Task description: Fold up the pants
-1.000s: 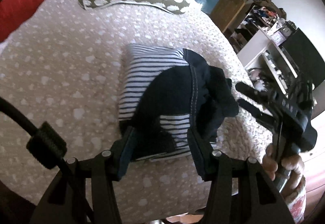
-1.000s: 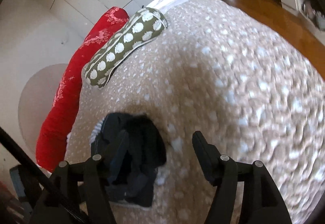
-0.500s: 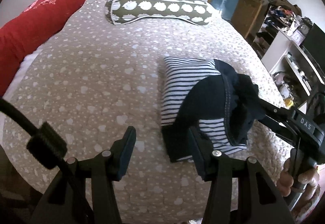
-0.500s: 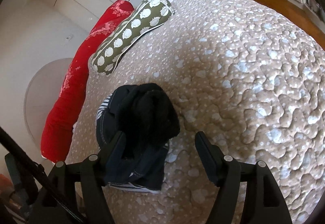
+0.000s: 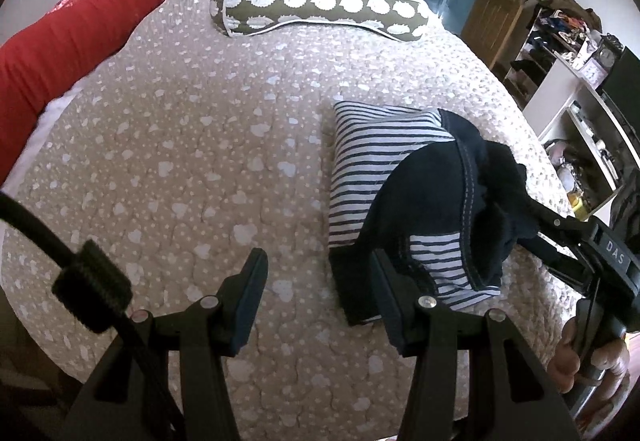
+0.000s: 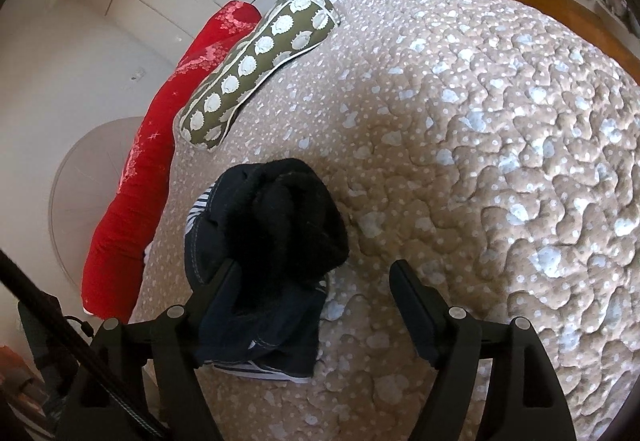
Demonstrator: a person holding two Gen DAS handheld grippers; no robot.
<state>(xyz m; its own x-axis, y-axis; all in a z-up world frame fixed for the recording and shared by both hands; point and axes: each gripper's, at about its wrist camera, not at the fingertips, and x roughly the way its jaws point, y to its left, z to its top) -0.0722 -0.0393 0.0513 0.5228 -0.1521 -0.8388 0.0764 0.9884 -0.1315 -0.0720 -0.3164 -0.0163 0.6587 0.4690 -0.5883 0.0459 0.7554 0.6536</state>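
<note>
Quilted bed [image 5: 168,145] carries folded pants [image 5: 404,201], right of the empty, spread left hand-held gripper [image 5: 320,277]; right hand-held gripper [image 6: 316,281], likewise spread, is nearer.

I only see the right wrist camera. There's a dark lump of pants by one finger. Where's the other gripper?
Observer: The left gripper is open and holds nothing. It is over the quilt, at the near edge of the pants.
Operator: Are the pants dark all over?
Observer: No. In the left wrist view, much of the bundle is white with dark stripes, and the dark cloth is draped over it.
Operator: Who's holding my gripper?
Observer: A bare hand is wrapped around the handle of the right gripper.
</note>
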